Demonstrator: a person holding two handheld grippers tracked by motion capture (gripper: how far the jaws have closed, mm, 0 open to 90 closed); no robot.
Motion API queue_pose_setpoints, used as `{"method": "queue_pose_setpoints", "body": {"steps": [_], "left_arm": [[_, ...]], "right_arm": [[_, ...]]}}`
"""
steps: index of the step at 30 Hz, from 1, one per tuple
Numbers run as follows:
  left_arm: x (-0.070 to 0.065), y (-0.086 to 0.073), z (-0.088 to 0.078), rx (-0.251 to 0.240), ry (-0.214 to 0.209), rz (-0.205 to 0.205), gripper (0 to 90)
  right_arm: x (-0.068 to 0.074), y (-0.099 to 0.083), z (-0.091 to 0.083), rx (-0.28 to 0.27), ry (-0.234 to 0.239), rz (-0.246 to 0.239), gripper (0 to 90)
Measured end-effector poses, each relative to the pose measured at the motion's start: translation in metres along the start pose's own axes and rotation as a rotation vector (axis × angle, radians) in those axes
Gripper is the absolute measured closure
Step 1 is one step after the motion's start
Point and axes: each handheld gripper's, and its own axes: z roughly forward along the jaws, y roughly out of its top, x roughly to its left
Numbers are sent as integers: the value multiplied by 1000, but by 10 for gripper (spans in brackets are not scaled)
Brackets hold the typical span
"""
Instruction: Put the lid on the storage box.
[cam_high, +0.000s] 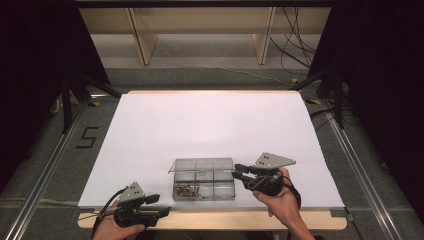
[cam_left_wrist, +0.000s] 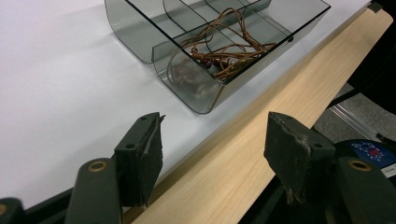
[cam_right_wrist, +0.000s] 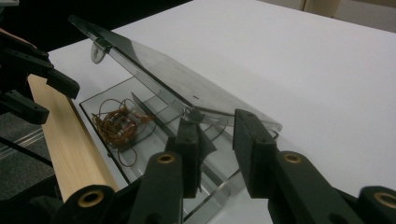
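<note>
Box (cam_high: 204, 186) sitting near front edge of white table (cam_high: 210, 125), see-through grey, split into small parts. Lid (cam_high: 201, 165) standing half open, tilting up. Brown cord with beads (cam_high: 189, 190) lying in front left part of box. Right gripper (cam_high: 239, 171) reaching to lid's right corner; in right gripper view jaws standing close on both sides of lid edge, cannot tell if pinching. Left gripper (cam_high: 159, 204) waiting near table's front edge, left of box, jaws wide apart, holding nothing.
</note>
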Motion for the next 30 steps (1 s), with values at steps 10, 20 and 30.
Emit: {"method": "queue_pose_setpoints", "body": {"steps": [10, 20, 30], "left_arm": [[0, 0, 0, 0, -3, -2, 360], [0, 0, 0, -6, 6, -1, 359], [0, 0, 0, -4, -5, -6, 358]], "right_arm": [[-3, -9, 1, 20, -5, -28, 740], [-2, -18, 3, 60, 18, 37, 755], [-3, -22, 4, 57, 10, 8, 762]]}}
